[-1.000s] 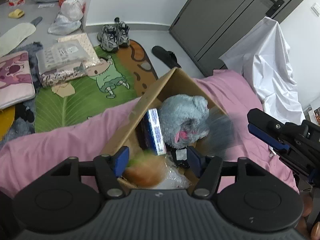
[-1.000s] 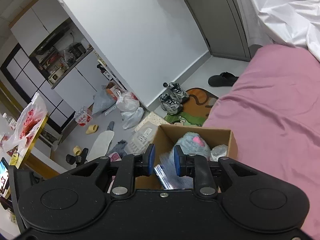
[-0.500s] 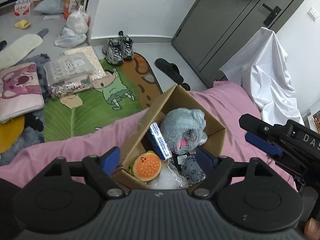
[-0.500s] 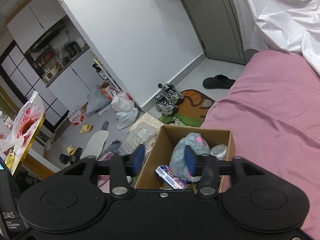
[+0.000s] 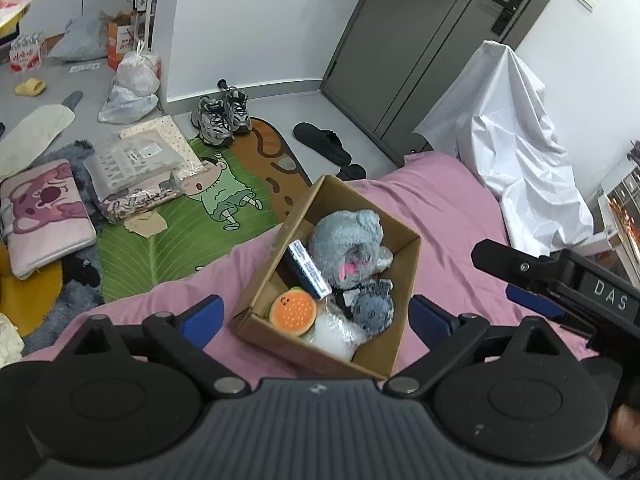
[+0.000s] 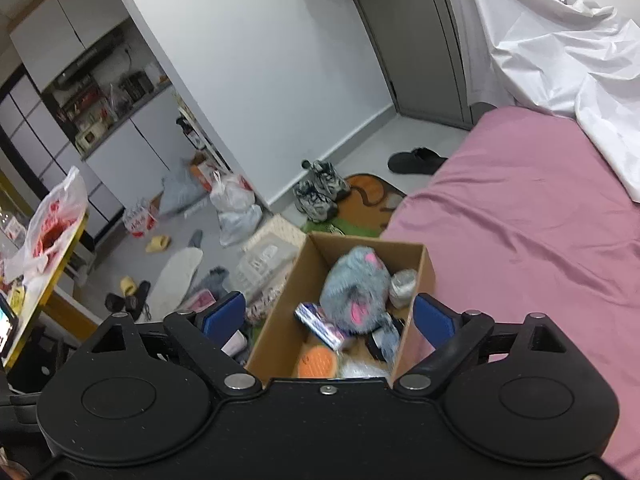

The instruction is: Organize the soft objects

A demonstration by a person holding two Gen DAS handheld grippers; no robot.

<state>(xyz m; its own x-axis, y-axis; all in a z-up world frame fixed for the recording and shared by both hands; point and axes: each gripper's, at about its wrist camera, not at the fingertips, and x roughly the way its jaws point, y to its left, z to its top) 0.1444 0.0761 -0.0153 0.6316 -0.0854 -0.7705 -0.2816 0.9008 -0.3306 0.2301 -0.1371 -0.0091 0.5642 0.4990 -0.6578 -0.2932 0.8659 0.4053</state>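
**Backing both tongs away from the packed box**

Hovering over the bed, you are holding both tools above a cardboard box that is sitting on the pink bedspread, close to the bed's left edge, with the littered floor beyond it. The left tongs are standing wide with nothing between the blue pads; their jaws have just been opening, and the box is showing through the gap below them, not touching either pad. The right tongs are likewise spread wide and empty, having just been opening too, and they are framing the same box from its near end.

Inside, the soft things are lying packed together, which is likely why you are letting go here: the big grey plush is filling the far half with its pink mouth turned up, the small grey plush is nestling at the near right, and the orange burger toy is sitting at the near left beside a crinkly clear bag. A blue-and-white packet is standing wedged along the left wall, propped by the big plush.

From the left view, the right tool is appearing at the right edge, well apart from the box rim. Judging by the full box, this drop-off is looking done, though the floor is holding more bagged items.
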